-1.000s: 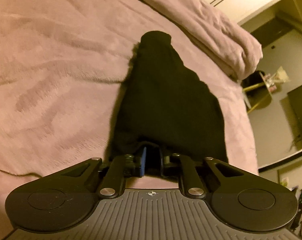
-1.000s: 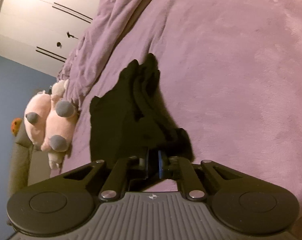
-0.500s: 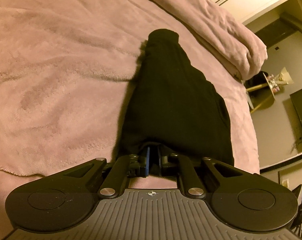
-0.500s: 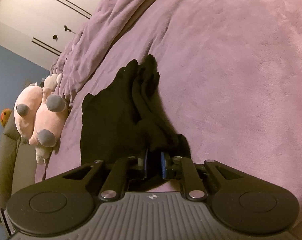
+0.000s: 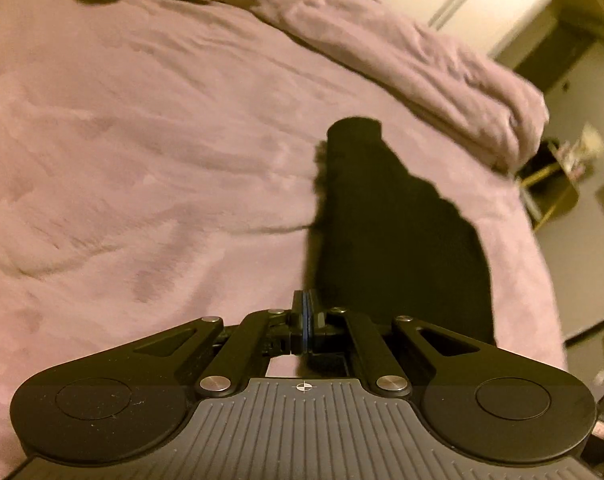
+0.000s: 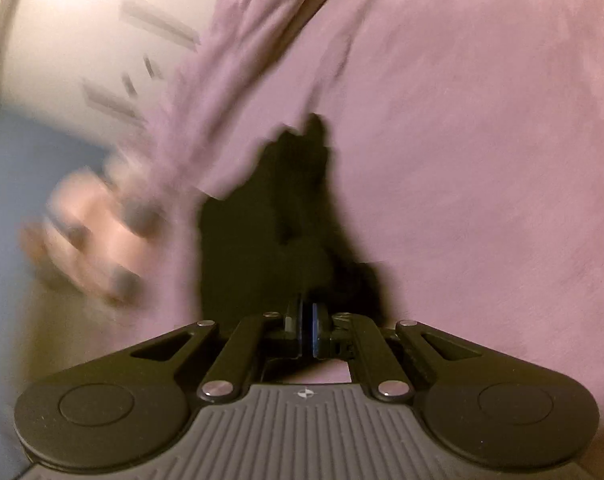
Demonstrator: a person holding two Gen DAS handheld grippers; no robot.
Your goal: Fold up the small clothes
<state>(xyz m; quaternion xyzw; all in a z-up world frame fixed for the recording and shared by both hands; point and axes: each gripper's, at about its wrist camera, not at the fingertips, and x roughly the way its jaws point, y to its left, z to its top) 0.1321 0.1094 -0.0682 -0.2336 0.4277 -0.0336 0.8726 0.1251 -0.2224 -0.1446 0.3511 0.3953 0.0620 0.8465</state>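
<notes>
Lying on purple bedspread (image 5: 142,160), black garment (image 5: 382,240), no legible writing

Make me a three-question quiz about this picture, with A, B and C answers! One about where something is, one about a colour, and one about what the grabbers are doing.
1. Where does the black garment lie?
A. on the purple bedspread
B. on a wooden floor
C. inside a basket

2. What colour is the soft toy beside the bed cover?
A. green
B. pink with grey patches
C. bright yellow

3. How do the jaws of the left gripper stand?
A. wide open
B. shut together
C. clamped around a bottle

Answers
1. A: the dark cloth is spread flat on the purple cover in both views.
2. B: though blurred, the toy shows pink with grey spots in the right wrist view.
3. B: the blue pads meet with no gap, and the cloth lies just to their right, not between them.
</notes>
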